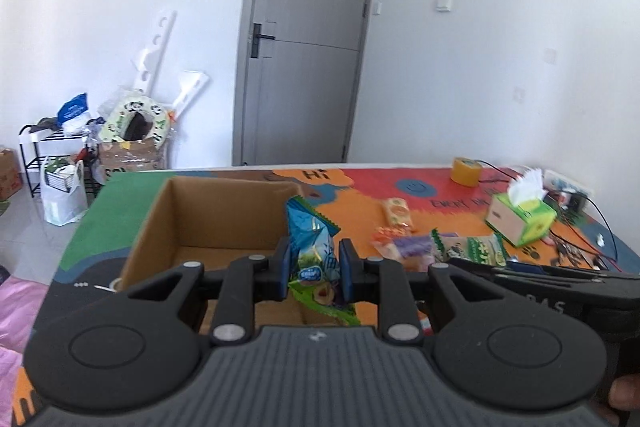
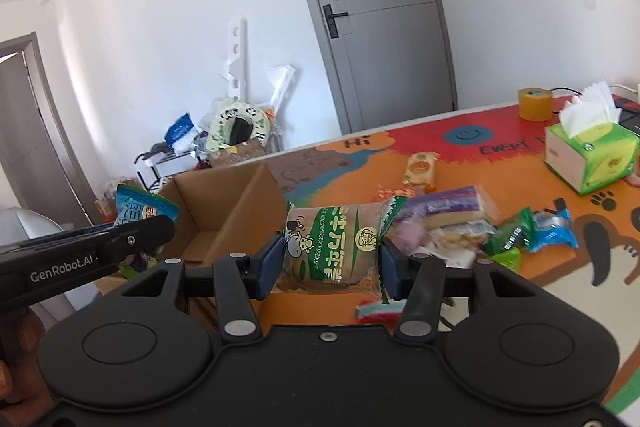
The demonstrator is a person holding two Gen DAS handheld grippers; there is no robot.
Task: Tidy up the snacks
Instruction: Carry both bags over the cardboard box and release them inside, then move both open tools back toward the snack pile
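Observation:
My left gripper is shut on a blue and green snack packet and holds it upright over the near right part of an open cardboard box. My right gripper is shut on a brown bread packet with green print, held above the table to the right of the box. The left gripper and its blue packet show at the left of the right wrist view. Several loose snack packets lie in a pile on the colourful table mat. A yellow packet lies farther back.
A green tissue box and a roll of yellow tape stand at the far right of the table, with black cables nearby. Beyond the table are a grey door, a black rack and clutter on the floor.

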